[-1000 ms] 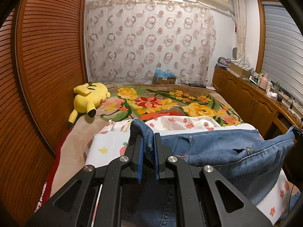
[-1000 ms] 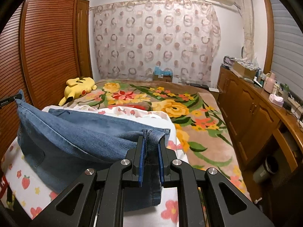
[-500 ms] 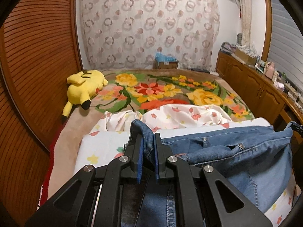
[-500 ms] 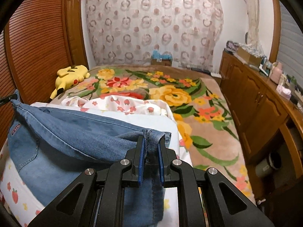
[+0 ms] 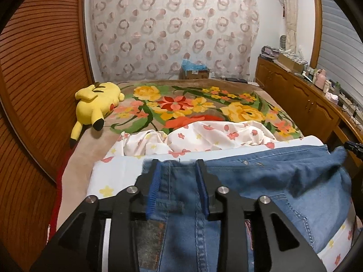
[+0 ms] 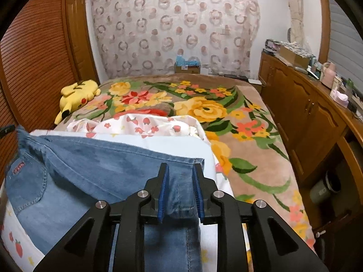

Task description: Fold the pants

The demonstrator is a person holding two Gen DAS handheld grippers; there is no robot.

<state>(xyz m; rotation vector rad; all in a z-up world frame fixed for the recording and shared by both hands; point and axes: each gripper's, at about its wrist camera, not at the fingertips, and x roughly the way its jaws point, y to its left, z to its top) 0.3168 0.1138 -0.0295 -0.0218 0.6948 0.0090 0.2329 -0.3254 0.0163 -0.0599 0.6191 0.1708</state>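
**Blue denim pants laid crosswise on the bed, both grippers letting go**

The pants [image 5: 283,181] are mid-blue denim with paler stitched seams. A rivet and waistband stitching show in the left wrist view. A back pocket with a small red label shows at the left of the right wrist view. The cloth lies in a folded layer with soft creases.

The pants rest on a white sheet with a small flower and strawberry print [image 5: 113,179], at the near end of the bed. A floral blanket [image 5: 199,106] covers the bed beyond, with a yellow plush toy [image 5: 95,104] at its left edge.

The long axis of the visible folded band runs side to side across the bed, from one gripper to the other. Its far edge is nearly straight.

The left gripper [image 5: 179,181] has jaws opening to a moderate gap. Denim lies between the blue pads, which stand clear of it. The right gripper [image 6: 180,185] has jaws opening to a narrower gap, with a fold of denim between the pads and not clamped.
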